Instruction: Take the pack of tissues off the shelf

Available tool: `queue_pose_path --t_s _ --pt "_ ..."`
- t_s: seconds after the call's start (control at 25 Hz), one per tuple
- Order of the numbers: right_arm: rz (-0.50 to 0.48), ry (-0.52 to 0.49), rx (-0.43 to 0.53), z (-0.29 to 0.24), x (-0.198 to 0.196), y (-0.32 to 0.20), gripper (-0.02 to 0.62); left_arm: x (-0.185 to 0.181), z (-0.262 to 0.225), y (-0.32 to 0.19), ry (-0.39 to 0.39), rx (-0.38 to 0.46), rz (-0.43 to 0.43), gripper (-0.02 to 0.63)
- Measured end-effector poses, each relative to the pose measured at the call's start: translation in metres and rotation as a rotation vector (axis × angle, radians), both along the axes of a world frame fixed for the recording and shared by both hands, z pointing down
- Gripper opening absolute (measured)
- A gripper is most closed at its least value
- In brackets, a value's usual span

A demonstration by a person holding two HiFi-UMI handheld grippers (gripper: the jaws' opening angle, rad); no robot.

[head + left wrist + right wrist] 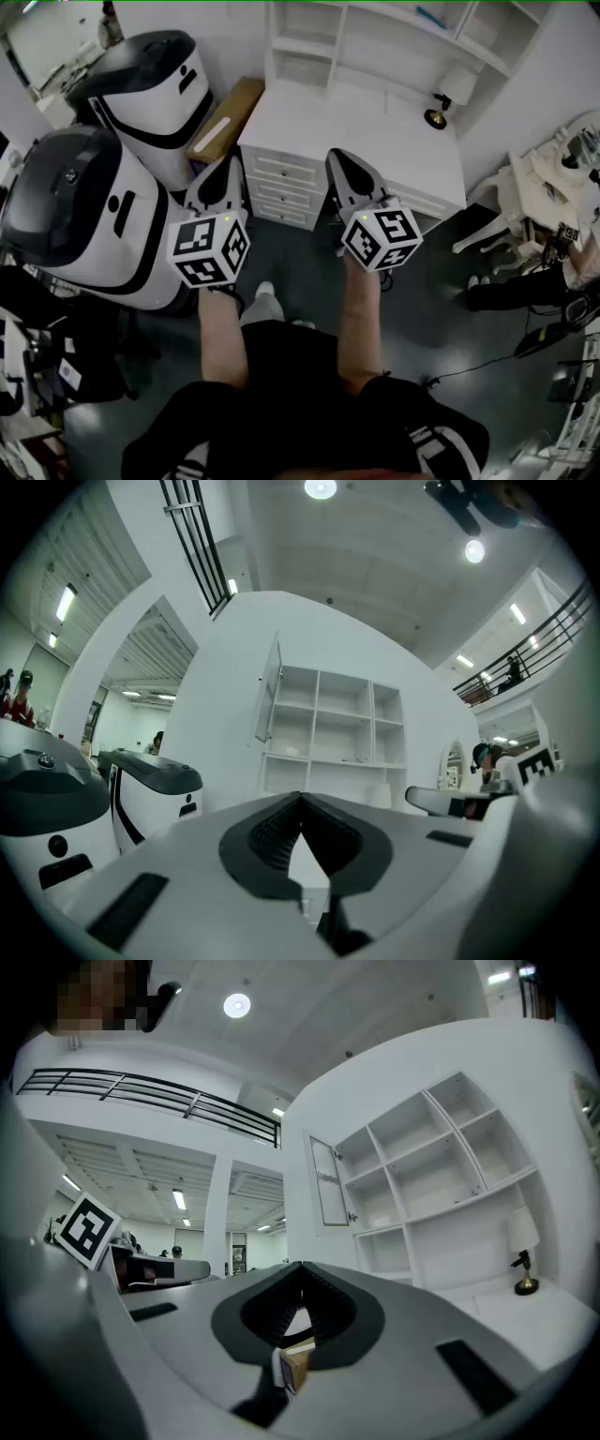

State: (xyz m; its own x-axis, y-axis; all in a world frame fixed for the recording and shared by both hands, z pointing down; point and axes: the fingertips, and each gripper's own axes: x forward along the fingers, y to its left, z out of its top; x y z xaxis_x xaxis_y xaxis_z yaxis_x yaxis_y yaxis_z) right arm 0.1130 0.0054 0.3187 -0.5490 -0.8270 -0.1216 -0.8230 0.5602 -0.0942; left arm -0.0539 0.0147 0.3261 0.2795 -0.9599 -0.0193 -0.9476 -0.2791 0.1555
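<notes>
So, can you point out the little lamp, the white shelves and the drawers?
lamp (458,86): head view, its white shade.
white shelves (342,691): left gripper view, back wall of a middle compartment.
drawers (281,172): head view, an upper drawer's front.

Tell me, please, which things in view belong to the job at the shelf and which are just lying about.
Job: shelf unit; left tool and right tool, both shut and empty. I cannot make out a tissue pack.
Lying about: desk lamp; cardboard box; white-and-black machines.
</notes>
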Motion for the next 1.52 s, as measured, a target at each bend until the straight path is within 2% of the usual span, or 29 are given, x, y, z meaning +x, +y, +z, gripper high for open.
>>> queue_pose_path --t_s 0.48,0.72,1.2,1.4,1.52 --pt "0.041 -0.011 -0.010 0.004 0.028 -0.009 0.020 0.026 0.007 -0.019 0.016 -0.023 0.051 0.009" --pt "0.041 -0.005 -0.043 0.014 0.028 -0.022 0.019 0.032 0.010 -0.030 0.015 -0.027 0.069 0.009" --pt "0.027 0.004 -0.068 0.025 -0.004 -0.064 0.018 -0.009 0.021 -0.072 0.023 -0.047 0.029 0.009" --pt "0.038 0.010 -0.071 0.024 -0.022 -0.097 0.020 -0.022 0.020 -0.105 0.034 -0.046 0.057 0.009" --pt "0.039 0.026 -0.072 0.022 -0.038 -0.118 0.020 -0.046 0.017 -0.133 0.058 -0.044 0.041 0.009"
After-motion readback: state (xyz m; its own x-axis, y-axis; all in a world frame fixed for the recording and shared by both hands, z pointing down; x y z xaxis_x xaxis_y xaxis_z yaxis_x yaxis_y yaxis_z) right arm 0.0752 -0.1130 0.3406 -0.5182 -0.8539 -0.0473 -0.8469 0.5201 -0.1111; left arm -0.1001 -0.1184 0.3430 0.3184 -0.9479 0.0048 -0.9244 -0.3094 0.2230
